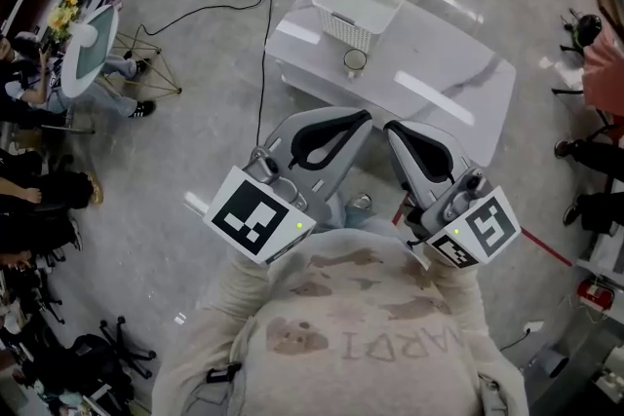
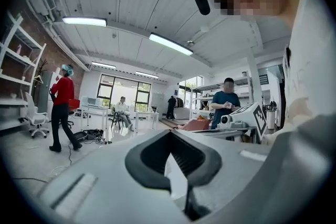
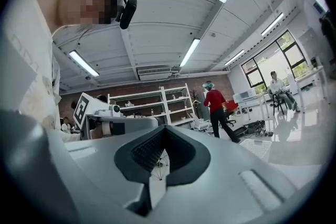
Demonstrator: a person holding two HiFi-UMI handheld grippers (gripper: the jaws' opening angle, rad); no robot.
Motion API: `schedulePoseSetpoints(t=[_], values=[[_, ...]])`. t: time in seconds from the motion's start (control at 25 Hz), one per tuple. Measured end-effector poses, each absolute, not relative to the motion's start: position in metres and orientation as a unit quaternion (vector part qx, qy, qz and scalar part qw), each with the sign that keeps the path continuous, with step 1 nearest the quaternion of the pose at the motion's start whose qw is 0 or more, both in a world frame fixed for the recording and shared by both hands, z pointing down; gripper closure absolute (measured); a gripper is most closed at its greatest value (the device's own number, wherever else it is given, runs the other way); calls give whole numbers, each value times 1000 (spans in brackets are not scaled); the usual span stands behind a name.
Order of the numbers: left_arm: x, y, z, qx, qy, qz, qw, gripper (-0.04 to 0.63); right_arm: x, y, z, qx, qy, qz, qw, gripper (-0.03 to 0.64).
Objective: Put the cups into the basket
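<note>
Left gripper [image 1: 363, 120] and right gripper [image 1: 392, 128]: jaws together, nothing between them, held near the chest.
Beyond them one cup [image 1: 355, 60] stood upright on the table [image 1: 444, 88], just beside the basket [image 1: 343, 26] and not yet in it. Judged light, stiff, possibly slick: pinch one side of the rim wall, gently.

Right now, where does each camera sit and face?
Head view: on the head, looking steeply down at table, basket and cup; chest, left gripper and right gripper show.
Left gripper view: on that gripper, tilted up across the room; its shut jaws show.
Right gripper view: likewise, toward shelves; shut jaws show.
Shared: both gripper views catch the person in red.
</note>
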State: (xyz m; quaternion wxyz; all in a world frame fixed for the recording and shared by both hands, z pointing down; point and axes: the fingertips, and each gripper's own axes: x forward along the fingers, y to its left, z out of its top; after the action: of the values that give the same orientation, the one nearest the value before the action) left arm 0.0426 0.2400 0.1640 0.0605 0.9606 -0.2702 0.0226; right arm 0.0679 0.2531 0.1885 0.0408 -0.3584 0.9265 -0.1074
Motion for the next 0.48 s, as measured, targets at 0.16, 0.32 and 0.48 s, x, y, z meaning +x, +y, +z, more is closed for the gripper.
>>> schedulePoseSetpoints(t=[0.16,0.32,0.48], values=[[36,217,175,957,-277,25,80,595,65,232,198,-363,924,-114,40,594],[35,186,183,965,-249,27,76,595,62,202,204,-384,915,-119,36,594],[33,146,179,972,-222,26,72,595,58,164,203,-407,905,-119,33,594]])
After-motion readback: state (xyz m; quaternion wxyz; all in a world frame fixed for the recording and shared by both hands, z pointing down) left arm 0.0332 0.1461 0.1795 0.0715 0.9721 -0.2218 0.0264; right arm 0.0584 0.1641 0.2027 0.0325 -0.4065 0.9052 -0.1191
